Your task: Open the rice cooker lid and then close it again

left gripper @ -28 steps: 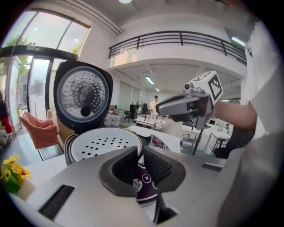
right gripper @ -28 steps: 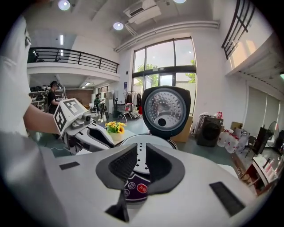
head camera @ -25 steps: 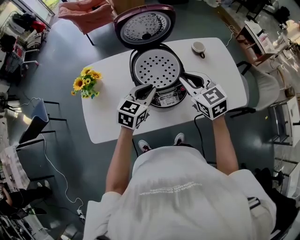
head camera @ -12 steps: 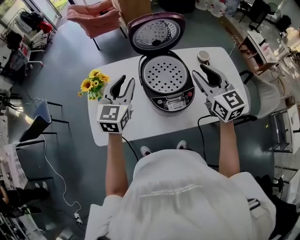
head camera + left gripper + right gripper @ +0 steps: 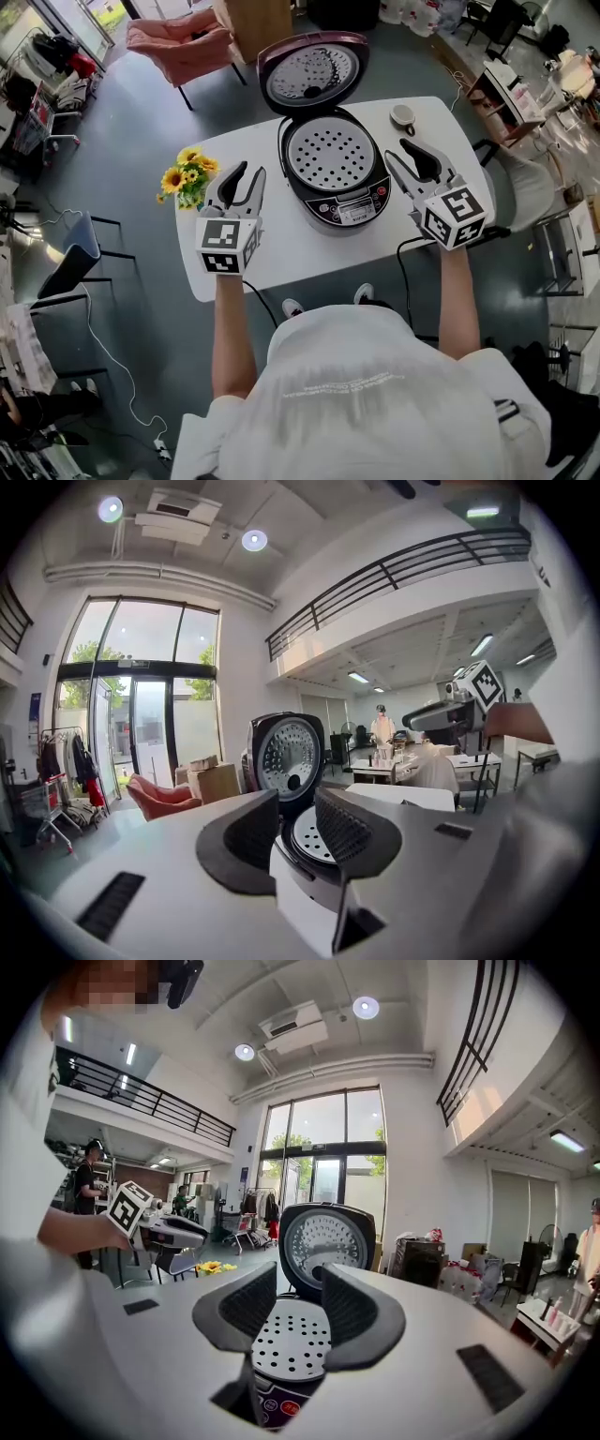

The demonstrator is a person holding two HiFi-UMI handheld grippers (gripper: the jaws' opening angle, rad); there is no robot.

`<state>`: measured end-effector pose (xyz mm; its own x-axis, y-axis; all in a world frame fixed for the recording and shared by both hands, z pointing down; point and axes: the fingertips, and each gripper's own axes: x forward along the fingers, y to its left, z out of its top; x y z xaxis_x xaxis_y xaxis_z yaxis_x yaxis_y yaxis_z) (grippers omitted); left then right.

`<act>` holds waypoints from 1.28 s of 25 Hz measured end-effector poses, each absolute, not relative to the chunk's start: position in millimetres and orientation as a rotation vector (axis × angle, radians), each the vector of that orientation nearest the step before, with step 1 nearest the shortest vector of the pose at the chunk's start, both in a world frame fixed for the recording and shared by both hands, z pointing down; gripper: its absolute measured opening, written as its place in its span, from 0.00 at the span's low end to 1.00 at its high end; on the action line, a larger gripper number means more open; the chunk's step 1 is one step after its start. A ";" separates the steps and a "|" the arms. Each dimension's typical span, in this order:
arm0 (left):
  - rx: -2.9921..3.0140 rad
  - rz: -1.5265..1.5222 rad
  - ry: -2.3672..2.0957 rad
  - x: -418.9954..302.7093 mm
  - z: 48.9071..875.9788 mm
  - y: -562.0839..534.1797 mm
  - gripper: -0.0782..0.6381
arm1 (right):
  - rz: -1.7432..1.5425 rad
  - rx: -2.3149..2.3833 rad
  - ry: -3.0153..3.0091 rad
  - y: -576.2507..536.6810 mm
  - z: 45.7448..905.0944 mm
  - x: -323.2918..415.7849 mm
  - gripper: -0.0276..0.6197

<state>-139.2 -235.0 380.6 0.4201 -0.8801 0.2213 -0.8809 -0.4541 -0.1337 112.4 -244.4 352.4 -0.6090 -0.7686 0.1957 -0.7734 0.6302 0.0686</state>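
The rice cooker (image 5: 336, 180) stands mid-table with its round lid (image 5: 309, 73) swung up and back, which bares the perforated steam tray (image 5: 331, 152). My left gripper (image 5: 242, 176) hovers left of the cooker, open and apart from it, with nothing between its jaws. My right gripper (image 5: 412, 155) hovers right of the cooker, its jaws opening and empty. In the left gripper view the left gripper (image 5: 298, 808) frames the raised lid (image 5: 286, 757). The right gripper (image 5: 298, 1283) in its own view looks across the tray (image 5: 291, 1340) at the lid (image 5: 323, 1241).
On the white table (image 5: 281, 267), a bunch of sunflowers (image 5: 190, 175) stands close to my left gripper. A small cup (image 5: 403, 116) sits at the far right. A pink chair (image 5: 183, 42) stands behind the table, other chairs at the sides.
Both grippers left the cooker's front, rose and spread apart, the left far to the left. Both sets of jaws opened. The lid stays up.
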 end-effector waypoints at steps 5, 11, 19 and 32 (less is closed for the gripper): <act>2.715 0.431 -1.554 -126.1 376.9 -236.1 0.30 | 0.008 1.258 -2.597 -245.0 348.6 105.1 0.30; 2.773 0.423 -1.459 -120.9 377.1 -230.7 0.30 | -0.028 1.220 -2.559 -244.3 347.0 83.5 0.30; 2.802 0.442 -1.422 -142.4 375.6 -239.2 0.30 | -0.023 1.239 -2.553 -236.5 346.1 62.4 0.29; 3.073 0.684 -1.352 -112.4 302.2 -337.2 0.30 | -0.034 1.213 -2.598 -268.6 340.4 66.2 0.29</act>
